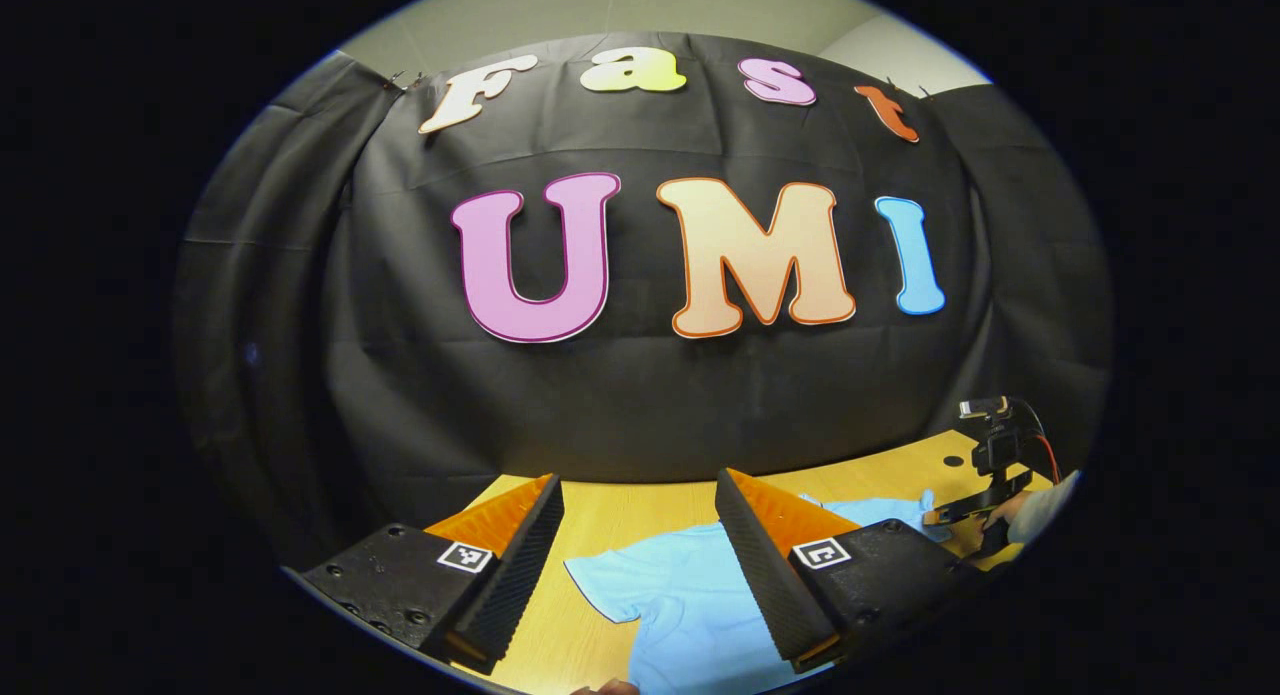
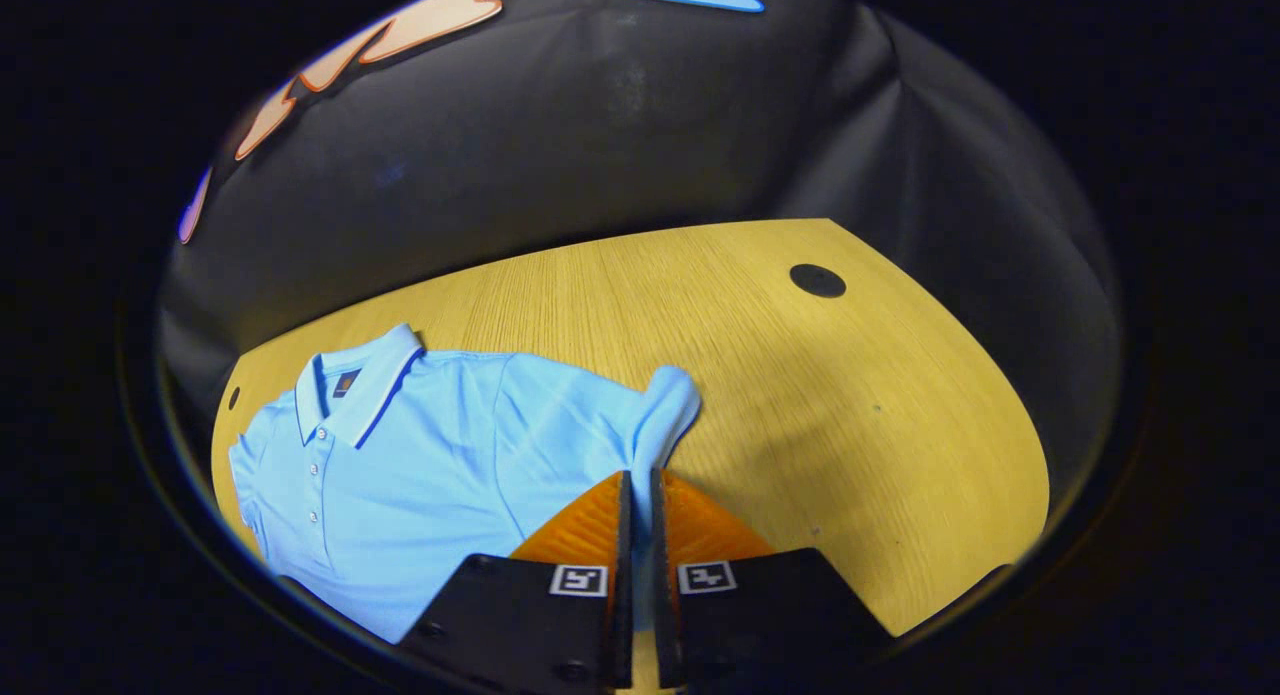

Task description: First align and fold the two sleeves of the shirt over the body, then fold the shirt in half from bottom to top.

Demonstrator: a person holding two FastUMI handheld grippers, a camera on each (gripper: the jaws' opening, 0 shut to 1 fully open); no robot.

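No writing that I can read: the shirt (image 2: 400, 455) carries a small dark tag inside its collar (image 2: 350, 385), too small to make out, and each of my fingers bears a square black-and-white marker.

My left gripper (image 1: 640, 565) hangs above the wooden table (image 1: 620, 520), looking almost level toward the booth wall, its fingers spread wide with nothing between them. Below and between them lies the light blue shirt (image 1: 680, 595), one short sleeve (image 1: 600, 585) spread flat on the wood.

My right gripper (image 2: 637, 495) tilts down toward the table (image 2: 800, 395), fingers pressed nearly together, pinching the other sleeve (image 2: 665, 405); a thin strip of blue cloth shows in the narrow gap, and the sleeve is bunched up just ahead of the tips.

The right gripper view gives the shirt's front: collar with a dark stripe, buttoned placket, chest lying flat, and a dark round cap (image 2: 817, 280) in the tabletop, well apart from the shirt. The left gripper view gives the right gripper (image 1: 950, 515) from afar, low at the shirt's far edge, with a hand (image 1: 1000, 520) behind it.
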